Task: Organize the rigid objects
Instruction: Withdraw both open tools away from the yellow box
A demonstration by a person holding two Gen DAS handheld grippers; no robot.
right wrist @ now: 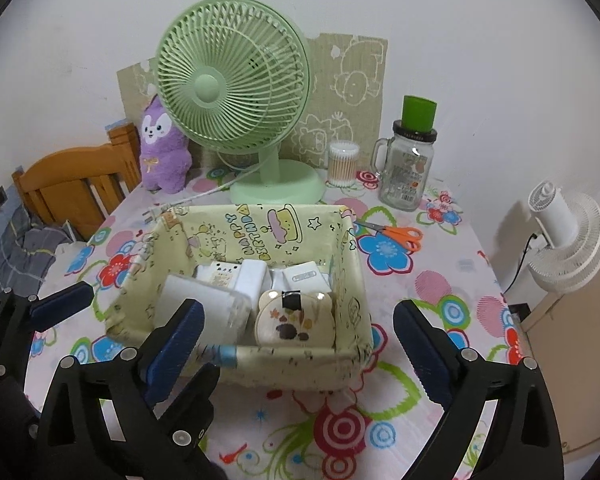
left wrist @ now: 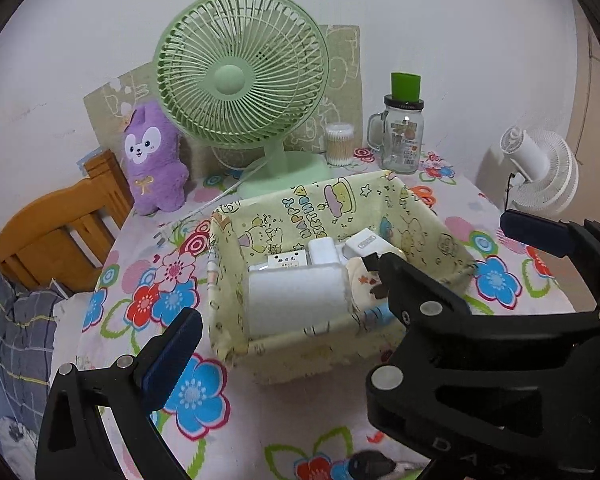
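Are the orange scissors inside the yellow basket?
No, the orange scissors lie on the flowery tablecloth, outside the yellow basket and off its far right corner.

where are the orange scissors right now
In the right wrist view, the orange scissors lie flat on the floral tablecloth, right of the fabric basket, near the glass jar.

Home bedroom – floral tablecloth (right wrist: 384, 420), plush toy (right wrist: 162, 152), desk fan (right wrist: 232, 92), wooden bedframe (right wrist: 72, 180).

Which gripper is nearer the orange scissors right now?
Right. The right gripper hovers open before the basket, beside whose far right corner the scissors lie; the left gripper is open, at the basket's left.
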